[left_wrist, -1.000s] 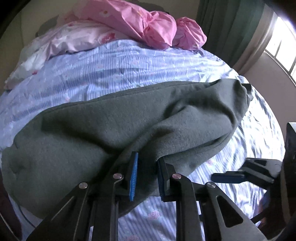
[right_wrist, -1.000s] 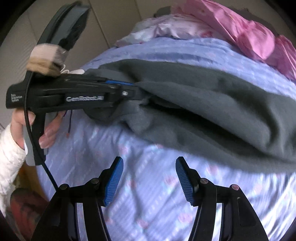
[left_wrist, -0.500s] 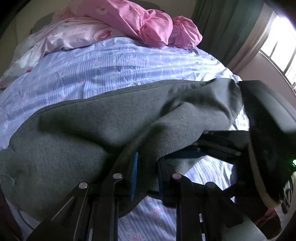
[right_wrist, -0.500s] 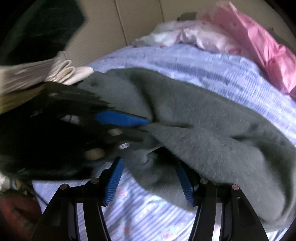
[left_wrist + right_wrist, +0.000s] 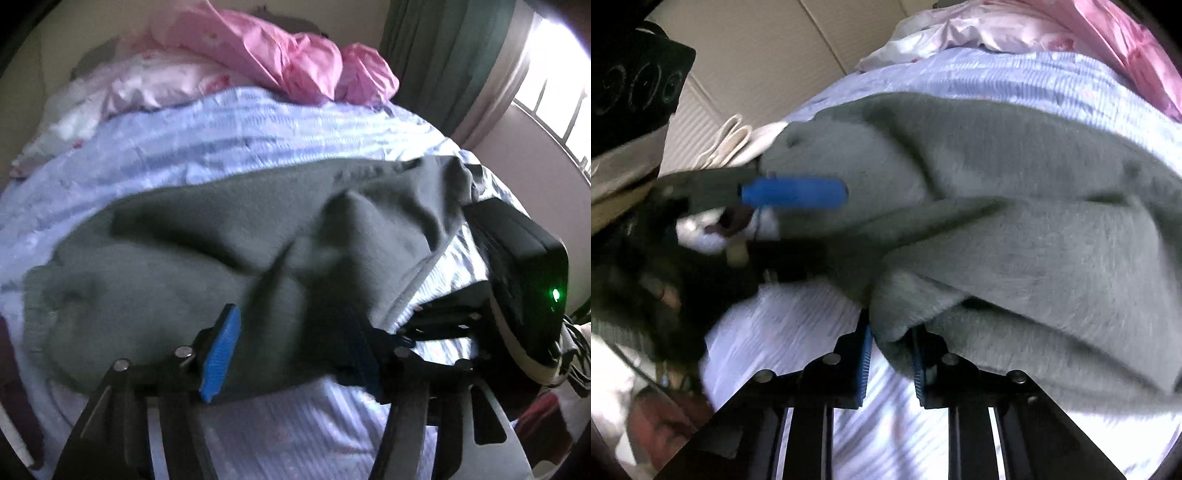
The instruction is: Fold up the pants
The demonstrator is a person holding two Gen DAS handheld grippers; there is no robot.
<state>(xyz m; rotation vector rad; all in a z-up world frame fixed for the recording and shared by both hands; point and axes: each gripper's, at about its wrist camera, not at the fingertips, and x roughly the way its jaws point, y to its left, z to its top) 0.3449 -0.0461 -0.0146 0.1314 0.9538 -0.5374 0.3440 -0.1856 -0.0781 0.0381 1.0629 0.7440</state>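
Note:
Grey-green fleece pants [image 5: 207,258] lie crumpled across the light blue floral bed sheet [image 5: 258,125]. My left gripper [image 5: 288,354] is opening: its blue pads [image 5: 218,354] stand apart, with the near pants edge lying loose between them. My right gripper [image 5: 892,365] is closing, and a thick fold of the pants [image 5: 997,221] sits pinched between its pads. That fold is at the pants' near edge. The left wrist view shows the right gripper's black body [image 5: 517,266] close on the right. In the right wrist view a blue pad [image 5: 794,194] of the left gripper is blurred at the left.
A pink duvet [image 5: 295,62] and pale pillows [image 5: 155,81] are heaped at the head of the bed. A green curtain [image 5: 443,55] and a bright window [image 5: 554,92] are at the right. A beige panelled wall [image 5: 768,44] borders the bed's left side.
My left gripper's jaws, which pinched a pants fold, have spread apart. The right gripper came in from the right to the same pants edge and closed on a fold.

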